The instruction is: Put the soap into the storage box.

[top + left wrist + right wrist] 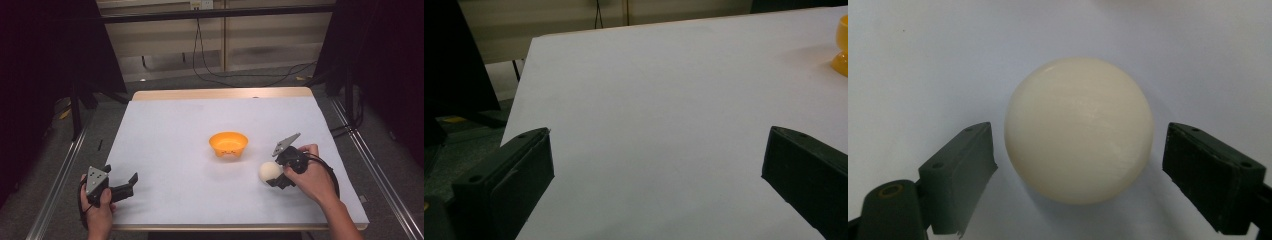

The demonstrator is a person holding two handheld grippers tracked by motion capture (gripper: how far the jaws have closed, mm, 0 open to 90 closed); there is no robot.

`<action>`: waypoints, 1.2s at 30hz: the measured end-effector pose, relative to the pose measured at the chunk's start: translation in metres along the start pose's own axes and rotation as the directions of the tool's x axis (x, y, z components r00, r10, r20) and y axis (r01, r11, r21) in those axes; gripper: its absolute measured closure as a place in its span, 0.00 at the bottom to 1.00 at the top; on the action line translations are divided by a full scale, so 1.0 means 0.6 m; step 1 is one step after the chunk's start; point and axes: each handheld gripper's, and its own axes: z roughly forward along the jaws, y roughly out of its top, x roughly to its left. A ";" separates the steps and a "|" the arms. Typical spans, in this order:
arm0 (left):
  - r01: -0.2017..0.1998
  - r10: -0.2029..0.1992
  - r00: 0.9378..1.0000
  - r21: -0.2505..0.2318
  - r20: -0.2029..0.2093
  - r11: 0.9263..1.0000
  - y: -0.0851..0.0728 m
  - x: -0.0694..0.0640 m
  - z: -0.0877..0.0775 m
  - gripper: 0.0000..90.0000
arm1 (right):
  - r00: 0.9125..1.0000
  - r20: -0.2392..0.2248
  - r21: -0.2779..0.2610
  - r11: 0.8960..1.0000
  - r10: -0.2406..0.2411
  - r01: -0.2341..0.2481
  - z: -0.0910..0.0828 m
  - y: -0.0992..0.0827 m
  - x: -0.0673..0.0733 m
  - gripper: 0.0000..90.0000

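A cream-white ball (270,171) (1078,130) rests on the white table sheet, right of centre and near the front. My right gripper (274,169) (1079,162) reaches down around it, one jaw on each side. A thin gap shows between each pad and the ball, so the jaws are open. An orange bowl (228,143) (841,50) stands upright at the table's middle, up and to the left of the ball. My left gripper (121,175) (656,155) is held low at the front left corner, open with nothing between its jaws.
The white-covered table (175,125) has a wooden rim at the far and near edges. Metal rails (60,175) run along both sides, with dark stands and cables on the floor beyond.
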 end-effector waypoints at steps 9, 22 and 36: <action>0.000 0.000 1.000 0.000 0.001 1.000 0.000 0.000 0.000 0.00 | 1.000 0.011 0.024 1.000 -0.012 0.012 0.008 0.004 0.001 0.20; 0.000 0.000 1.000 -0.001 0.000 1.000 0.000 0.000 0.000 0.00 | 1.000 0.017 0.040 0.999 -0.011 0.011 0.014 0.008 0.004 0.24; 0.003 -0.003 1.000 0.000 0.003 1.000 0.000 0.001 0.000 0.00 | 1.000 0.026 0.057 0.998 -0.014 0.012 0.026 0.013 0.005 0.25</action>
